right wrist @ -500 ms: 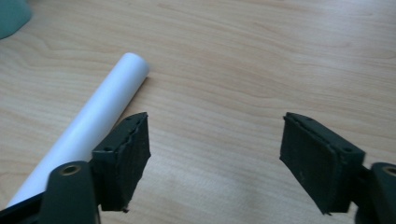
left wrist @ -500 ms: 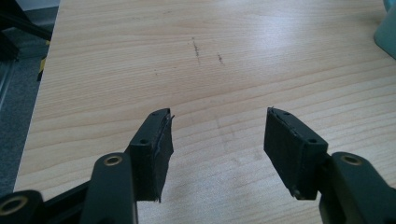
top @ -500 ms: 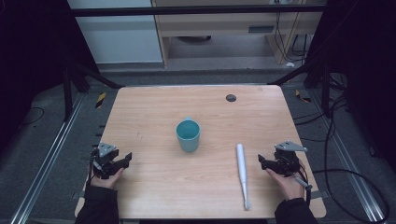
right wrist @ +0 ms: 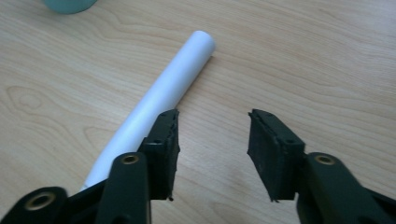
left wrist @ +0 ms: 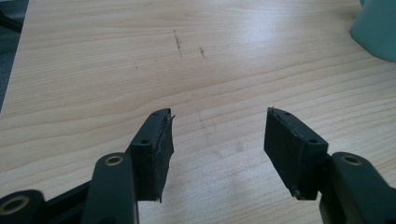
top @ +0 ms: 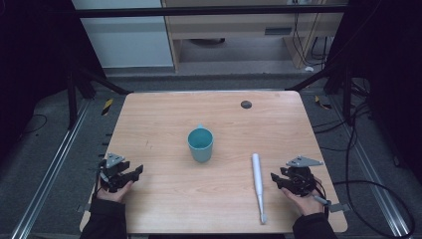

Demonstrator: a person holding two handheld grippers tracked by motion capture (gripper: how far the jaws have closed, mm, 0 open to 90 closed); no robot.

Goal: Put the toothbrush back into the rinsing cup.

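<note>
No legible text or labels.

On the table (top: 164, 112) stands one teal cup (top: 200, 144), near its middle. One white rod-shaped tool (top: 258, 185) lies toward the near right corner. One small dark round spot (top: 246, 104) sits close to the far edge; whether it is a hole or a loose disc is hard to tell. Two hand-held grippers rest near the near edge: the left gripper (top: 135, 172) and the right gripper (top: 274, 179).
</note>
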